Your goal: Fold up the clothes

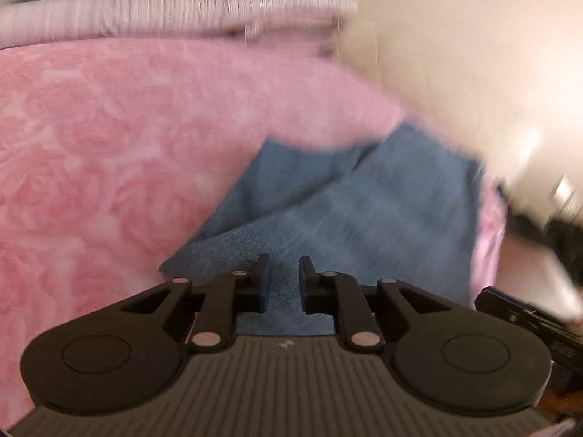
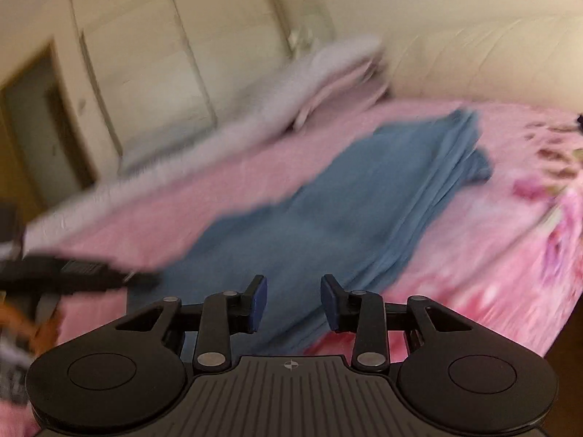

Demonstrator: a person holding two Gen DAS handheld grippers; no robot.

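A blue towel [image 1: 364, 211] lies rumpled on a pink bed cover [image 1: 109, 145], near its right side. My left gripper [image 1: 284, 284] sits at the towel's near edge, and a fold of the cloth stands between its narrow-set pads, so it looks shut on it. In the right wrist view the same towel [image 2: 346, 196] stretches diagonally across the bed. My right gripper [image 2: 293, 302] hovers open over its near end with nothing between the fingers. The left gripper shows there as a dark blur at the towel's left corner [image 2: 91, 273]. Both views are motion-blurred.
White folded bedding [image 2: 291, 83] lies along the far side of the bed [image 2: 473, 255], below a pale cupboard wall [image 2: 164, 54]. The floral cover drops off at the right edge [image 2: 557, 196]. A cream wall [image 1: 473, 54] stands beyond the bed's corner.
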